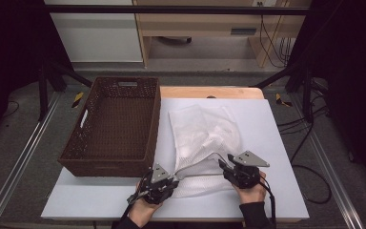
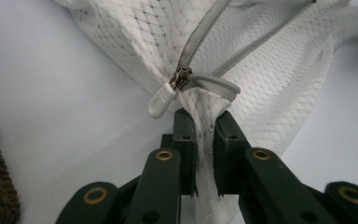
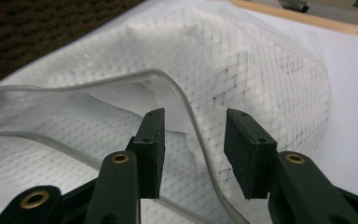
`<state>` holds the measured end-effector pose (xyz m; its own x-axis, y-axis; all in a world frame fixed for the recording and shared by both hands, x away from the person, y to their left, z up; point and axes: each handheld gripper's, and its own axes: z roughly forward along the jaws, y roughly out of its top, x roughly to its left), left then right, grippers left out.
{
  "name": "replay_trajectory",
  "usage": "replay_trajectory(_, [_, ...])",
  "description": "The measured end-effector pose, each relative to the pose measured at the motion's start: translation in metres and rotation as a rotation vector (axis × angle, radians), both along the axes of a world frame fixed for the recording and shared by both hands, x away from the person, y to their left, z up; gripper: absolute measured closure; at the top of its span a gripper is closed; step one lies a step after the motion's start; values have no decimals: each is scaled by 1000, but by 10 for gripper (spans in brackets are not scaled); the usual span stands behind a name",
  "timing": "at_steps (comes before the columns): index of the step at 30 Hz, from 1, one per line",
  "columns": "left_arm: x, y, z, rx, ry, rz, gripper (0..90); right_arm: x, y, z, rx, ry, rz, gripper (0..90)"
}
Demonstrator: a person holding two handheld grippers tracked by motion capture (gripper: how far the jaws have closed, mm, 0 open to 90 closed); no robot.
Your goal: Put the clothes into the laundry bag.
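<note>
Left gripper (image 2: 205, 126): fingers (image 2: 185, 140) narrow, pinching a bunch of white mesh at the closed end of the zipper (image 2: 200, 46). The fabric runs down between the pads. The brass slider with its white pull tab (image 2: 162, 100) sits just beside the left pad, apart from it.

Right gripper (image 3: 193, 149): fingers (image 3: 151, 144) stand moderately apart, holding nothing. The grey zipper edge (image 3: 186, 107) of the bag's open mouth curves through the gap between them; I see no pad pressing on it.

From the high view, the mesh laundry bag (image 1: 202, 136) lies on the white sheet (image 1: 276, 143) covering the desk (image 1: 209, 92), its mouth toward me. The left gripper (image 1: 171, 179) is at the bag's near left corner, the right gripper (image 1: 226, 164) at its near right edge, mouth stretched between them. A hand (image 1: 252, 191) holds the right gripper.

A brown wicker basket (image 1: 147, 143) sits on the desk just left of the bag.
</note>
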<state>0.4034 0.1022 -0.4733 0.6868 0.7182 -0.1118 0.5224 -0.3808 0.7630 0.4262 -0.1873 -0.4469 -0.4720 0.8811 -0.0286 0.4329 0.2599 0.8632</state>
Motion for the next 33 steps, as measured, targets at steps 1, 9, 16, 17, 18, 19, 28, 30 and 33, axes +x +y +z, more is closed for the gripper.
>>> replay_trajectory(1, [0,0,0,0,-1,0,795,5,1,-3,-11,12,-6,597])
replay_trajectory(9, [1,4,1,-8,5,17,791,2,0,-6,-43,53,23,887])
replay_trajectory(16, [4,5,-3,19,21,38,689,-15,-7,-15,-81,149,98,879])
replay_trajectory(17, [4,5,-3,21,15,43,644,-12,-6,-19,-84,157,102,871])
replay_trajectory(18, [5,6,-2,19,11,41,597,-9,-5,-21,-90,172,104,852])
replay_trajectory(19, [5,7,-1,10,3,44,562,-8,-3,-24,-96,184,95,819])
replay_trajectory(28, [6,17,3,-18,-2,63,479,-25,-29,-14,-14,98,67,598])
replay_trajectory(30, [7,17,2,-12,1,68,494,-28,-42,-12,-7,89,13,594])
replay_trajectory(33, [9,16,-1,-2,12,78,538,-27,-59,-18,-21,109,-69,574])
